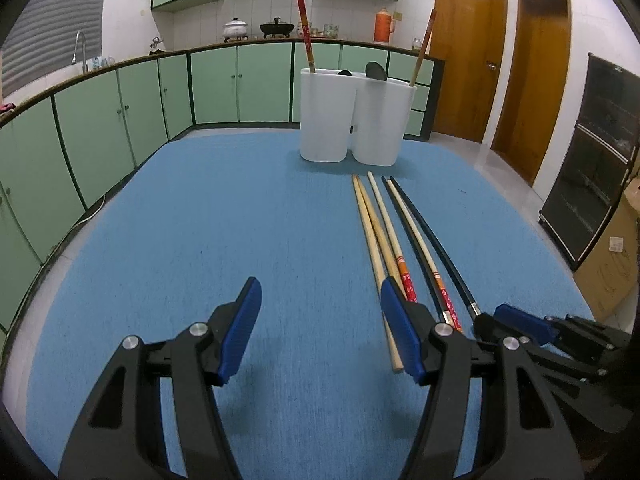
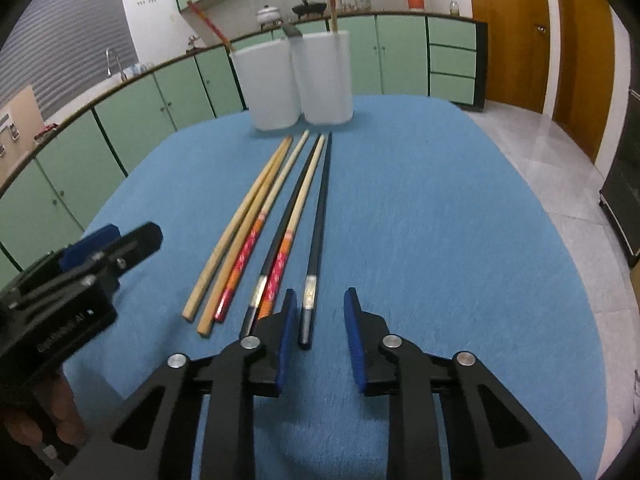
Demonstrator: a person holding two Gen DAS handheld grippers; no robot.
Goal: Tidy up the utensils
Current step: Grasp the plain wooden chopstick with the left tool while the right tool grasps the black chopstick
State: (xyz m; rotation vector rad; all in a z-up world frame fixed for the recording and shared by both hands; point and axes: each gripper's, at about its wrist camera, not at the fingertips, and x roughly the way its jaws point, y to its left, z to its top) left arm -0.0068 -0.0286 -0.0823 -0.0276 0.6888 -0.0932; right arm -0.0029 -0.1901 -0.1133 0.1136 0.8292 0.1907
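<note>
Several chopsticks lie side by side on the blue tablecloth (image 1: 240, 208): two plain wooden ones (image 1: 374, 236), two with red-orange handles (image 2: 239, 270) and two black ones (image 2: 319, 208). Two white holders (image 1: 325, 120) (image 2: 325, 76) stand behind them, with a red chopstick (image 1: 305, 32), another chopstick (image 1: 423, 46) and a black spoon (image 1: 376, 70) inside. My left gripper (image 1: 320, 292) is open over bare cloth, its right finger over the wooden ends. My right gripper (image 2: 321, 304) straddles the near end of the rightmost black chopstick (image 2: 309, 312), which lies close to the left pad with a gap on the other side.
The table's rounded edge drops to a tiled floor (image 2: 540, 140) on the right. Green kitchen cabinets (image 1: 120, 120) run behind and to the left. Wooden doors (image 1: 468, 60), a black cabinet (image 1: 592, 152) and a cardboard box (image 1: 612, 256) stand to the right. A hand (image 2: 40, 420) holds the left gripper.
</note>
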